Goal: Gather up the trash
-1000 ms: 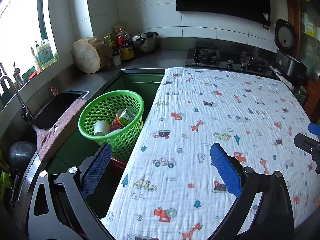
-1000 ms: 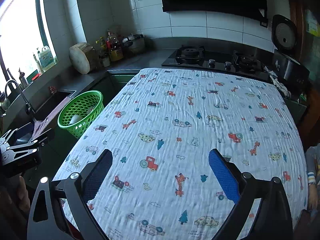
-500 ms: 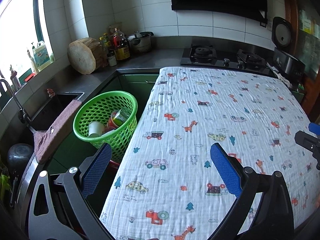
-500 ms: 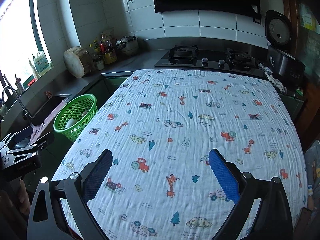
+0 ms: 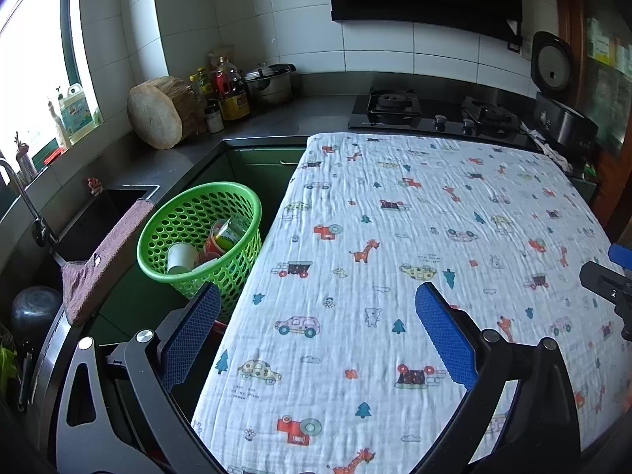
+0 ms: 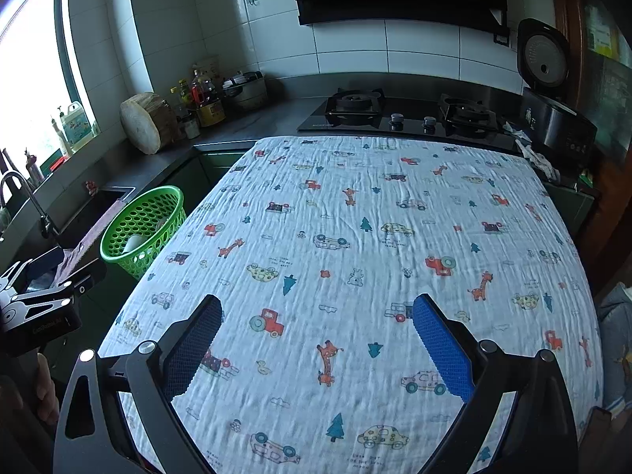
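A green mesh basket stands left of the table and holds a white paper cup and a colourful cup. The basket also shows in the right wrist view. My left gripper is open and empty, over the table's near left edge, right of the basket. My right gripper is open and empty above the table's near side. The table carries a white cloth with cartoon prints, which also shows in the right wrist view. No loose trash shows on it.
A sink with a towel over its rim lies left of the basket. A wooden block, bottles and a pot stand on the far counter. A gas hob and rice cooker are behind the table.
Both grippers have drawn back and up from the table, so basket and cloth look smaller and farther. Both stay open and empty.
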Demonstrator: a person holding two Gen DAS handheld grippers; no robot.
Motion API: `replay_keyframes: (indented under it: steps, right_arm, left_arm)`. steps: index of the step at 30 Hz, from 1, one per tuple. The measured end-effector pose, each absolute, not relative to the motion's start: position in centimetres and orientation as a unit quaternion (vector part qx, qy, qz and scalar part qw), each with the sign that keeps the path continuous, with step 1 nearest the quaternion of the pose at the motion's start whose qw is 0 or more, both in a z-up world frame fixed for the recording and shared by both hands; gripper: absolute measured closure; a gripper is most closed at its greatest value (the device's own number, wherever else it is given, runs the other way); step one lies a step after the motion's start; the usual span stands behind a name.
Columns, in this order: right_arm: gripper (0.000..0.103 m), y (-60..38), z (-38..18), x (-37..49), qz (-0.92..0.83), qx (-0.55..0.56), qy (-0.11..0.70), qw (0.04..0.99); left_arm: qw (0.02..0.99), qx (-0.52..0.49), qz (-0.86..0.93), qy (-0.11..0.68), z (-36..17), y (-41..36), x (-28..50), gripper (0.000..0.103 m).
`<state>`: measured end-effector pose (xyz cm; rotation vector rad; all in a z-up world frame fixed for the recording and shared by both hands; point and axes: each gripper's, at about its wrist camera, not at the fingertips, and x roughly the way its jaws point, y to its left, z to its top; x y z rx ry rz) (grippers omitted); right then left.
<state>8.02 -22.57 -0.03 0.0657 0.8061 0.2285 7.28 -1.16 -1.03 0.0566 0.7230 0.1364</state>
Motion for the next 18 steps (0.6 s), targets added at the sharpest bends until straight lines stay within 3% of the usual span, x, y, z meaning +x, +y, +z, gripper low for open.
replay_keyframes:
  steps: [18]
  right_arm:
    - [0.009,-23.17,-0.25,7.74,0.102,0.028,0.392,0.914]
  left_arm:
    - [0.932,0.028,0.059,0.355,-1.17,-1.95,7.48,0.005]
